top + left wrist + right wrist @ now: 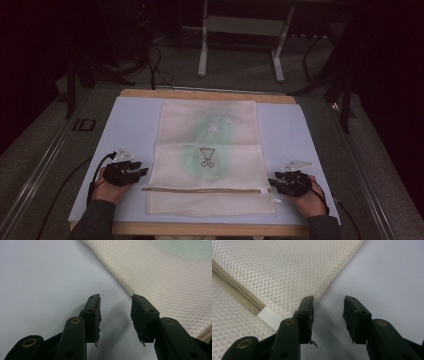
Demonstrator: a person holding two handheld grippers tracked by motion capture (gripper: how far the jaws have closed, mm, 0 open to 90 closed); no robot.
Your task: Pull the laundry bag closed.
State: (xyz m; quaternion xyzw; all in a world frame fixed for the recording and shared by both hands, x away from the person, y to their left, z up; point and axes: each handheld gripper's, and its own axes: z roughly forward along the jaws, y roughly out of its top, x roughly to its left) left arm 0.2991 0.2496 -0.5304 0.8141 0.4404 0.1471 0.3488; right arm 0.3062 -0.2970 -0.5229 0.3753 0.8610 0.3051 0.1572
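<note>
A cream mesh bag (209,150) lies flat in the middle of the pale blue table top (129,120), with a green garment faintly visible inside and a zip (205,189) across its near end. My left gripper (141,172) rests open on the table just left of the bag's edge (160,280); nothing sits between its jaws. My right gripper (272,182) stands open at the bag's right edge, by the zip's end and its white tab (268,316). In the right gripper view the mesh (282,272) lies beside the left jaw. A hand holds each gripper.
The table has a wooden rim (210,94). Bare blue surface lies on both sides of the bag. Beyond the table stand a white frame's legs (202,55) on a grey floor, with cables (155,65) trailing at the back left.
</note>
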